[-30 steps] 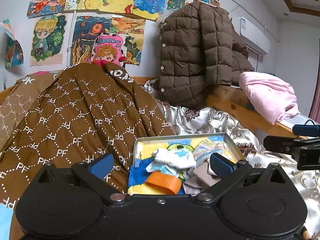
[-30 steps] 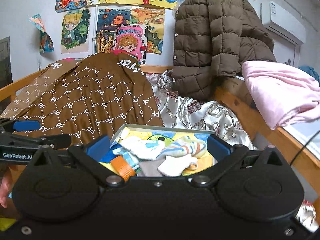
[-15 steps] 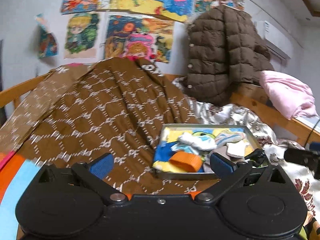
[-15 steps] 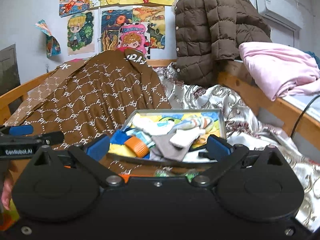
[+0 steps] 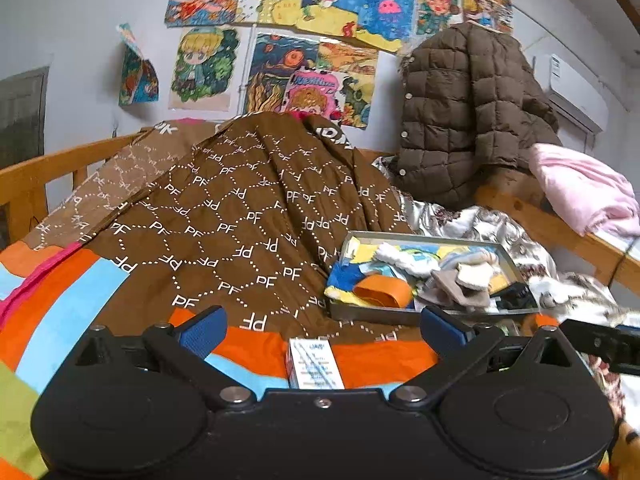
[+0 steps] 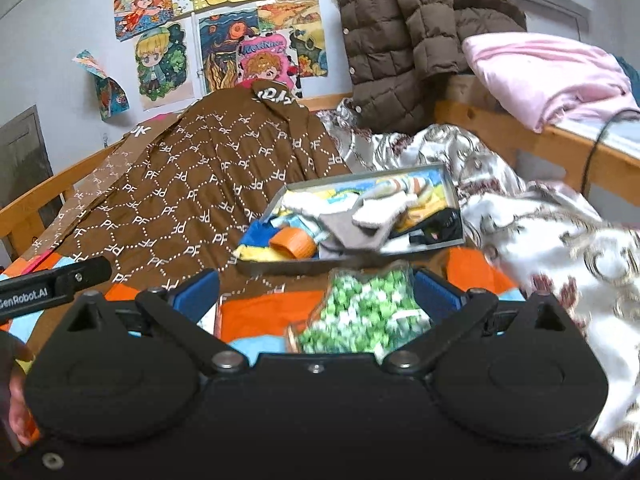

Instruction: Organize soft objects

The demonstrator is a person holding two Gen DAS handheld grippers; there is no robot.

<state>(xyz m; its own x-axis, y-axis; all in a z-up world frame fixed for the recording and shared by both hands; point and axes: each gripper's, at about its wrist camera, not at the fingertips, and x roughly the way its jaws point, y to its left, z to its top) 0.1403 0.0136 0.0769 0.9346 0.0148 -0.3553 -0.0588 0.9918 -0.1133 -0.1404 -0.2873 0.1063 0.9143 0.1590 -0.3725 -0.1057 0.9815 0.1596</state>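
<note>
On the bed lies a big brown quilt with white PF letters. Just beside it sits a flat grey metal tray, full of soft socks and cloths. An orange rolled band lies near its front wall. A small white paper box lies between the left gripper's wide-apart jaws. The right gripper is spread wide too, over a blurry green patterned packet.

left hand-held gripper: black body; blue ribbed pads; silver screws | right hand-held gripper: same; "GenRobot.AI" lettering
</note>
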